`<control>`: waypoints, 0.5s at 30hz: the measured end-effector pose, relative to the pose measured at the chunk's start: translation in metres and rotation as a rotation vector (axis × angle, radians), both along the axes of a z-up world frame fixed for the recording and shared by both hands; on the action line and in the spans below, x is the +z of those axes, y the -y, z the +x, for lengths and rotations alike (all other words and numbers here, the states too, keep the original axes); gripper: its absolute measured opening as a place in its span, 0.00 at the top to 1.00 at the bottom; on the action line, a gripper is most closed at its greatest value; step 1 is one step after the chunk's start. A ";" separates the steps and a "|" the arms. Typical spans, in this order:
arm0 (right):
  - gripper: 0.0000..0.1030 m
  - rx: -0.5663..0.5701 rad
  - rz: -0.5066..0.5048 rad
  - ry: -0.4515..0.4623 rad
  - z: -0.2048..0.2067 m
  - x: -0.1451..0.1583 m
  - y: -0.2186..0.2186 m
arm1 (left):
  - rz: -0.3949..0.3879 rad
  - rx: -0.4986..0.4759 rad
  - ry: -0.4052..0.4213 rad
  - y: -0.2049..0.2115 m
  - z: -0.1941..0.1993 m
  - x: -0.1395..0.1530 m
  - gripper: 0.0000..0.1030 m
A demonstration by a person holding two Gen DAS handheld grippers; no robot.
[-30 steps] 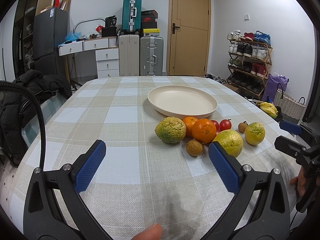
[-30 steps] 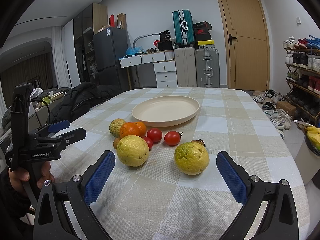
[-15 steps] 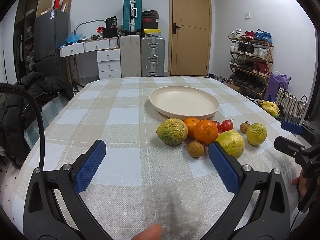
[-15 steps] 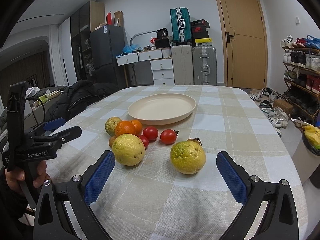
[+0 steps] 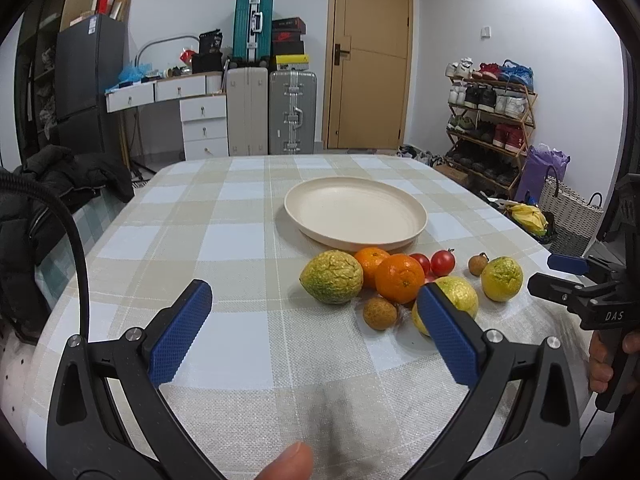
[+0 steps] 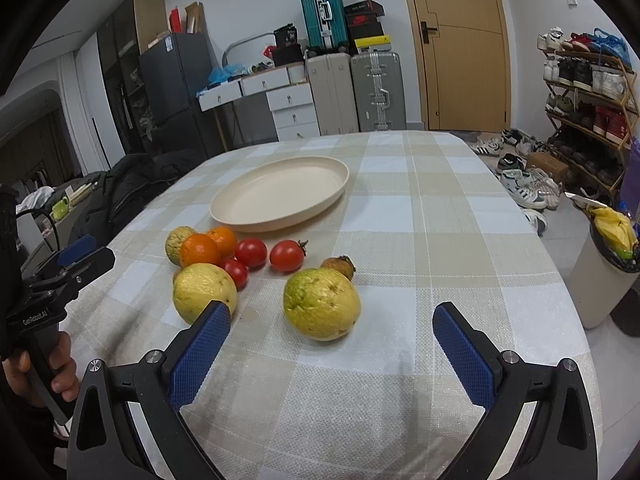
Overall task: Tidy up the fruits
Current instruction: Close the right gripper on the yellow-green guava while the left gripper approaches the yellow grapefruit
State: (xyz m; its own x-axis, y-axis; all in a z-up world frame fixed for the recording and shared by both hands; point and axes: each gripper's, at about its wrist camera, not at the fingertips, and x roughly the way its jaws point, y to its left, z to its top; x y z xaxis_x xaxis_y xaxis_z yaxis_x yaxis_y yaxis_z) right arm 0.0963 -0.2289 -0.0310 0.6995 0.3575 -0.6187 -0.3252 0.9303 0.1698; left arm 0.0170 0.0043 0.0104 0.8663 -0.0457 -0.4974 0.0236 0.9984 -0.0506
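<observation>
A cream plate [image 5: 356,212] [image 6: 280,194] stands empty mid-table. In front of it lie a wrinkled green citrus [image 5: 331,277], two oranges [image 5: 399,278], several tomatoes [image 6: 286,255], two small brown fruits [image 5: 379,313] and two yellow-green citrus [image 6: 321,309] [image 6: 204,292]. My left gripper [image 5: 316,328] is open and empty, just short of the cluster. My right gripper [image 6: 332,350] is open and empty, with the nearer yellow-green citrus just ahead of its jaws. Each gripper shows at the edge of the other's view [image 5: 576,276] [image 6: 76,258].
The table has a checked cloth [image 5: 224,248]. A black jacket [image 5: 36,200] lies past its left edge. A bin with a yellow bag [image 6: 612,240] and a shoe rack [image 5: 488,120] stand to the right. Suitcases [image 5: 292,112] and drawers stand at the back wall.
Both grippers have moved a little forward toward the fruit; the right one has also tipped down over the near citrus. No fruit has moved.
</observation>
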 end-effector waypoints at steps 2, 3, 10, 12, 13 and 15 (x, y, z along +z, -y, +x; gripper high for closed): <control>0.00 0.004 -0.029 -0.029 0.003 -0.004 -0.004 | 0.008 -0.008 -0.030 0.004 0.005 -0.004 0.01; 0.00 0.013 -0.031 -0.044 0.005 -0.006 -0.007 | 0.016 -0.009 -0.041 0.006 0.007 -0.005 0.01; 0.22 0.037 -0.046 -0.130 0.020 -0.018 -0.014 | 0.050 -0.050 -0.045 0.026 0.009 -0.009 0.01; 0.23 0.044 -0.034 -0.142 0.025 -0.019 -0.014 | 0.058 -0.061 -0.053 0.030 0.011 -0.010 0.01; 0.23 0.043 -0.037 -0.140 0.027 -0.019 -0.015 | 0.058 -0.069 -0.061 0.032 0.012 -0.011 0.01; 0.28 0.052 -0.023 -0.152 0.032 -0.019 -0.016 | 0.049 -0.086 -0.074 0.036 0.014 -0.012 0.01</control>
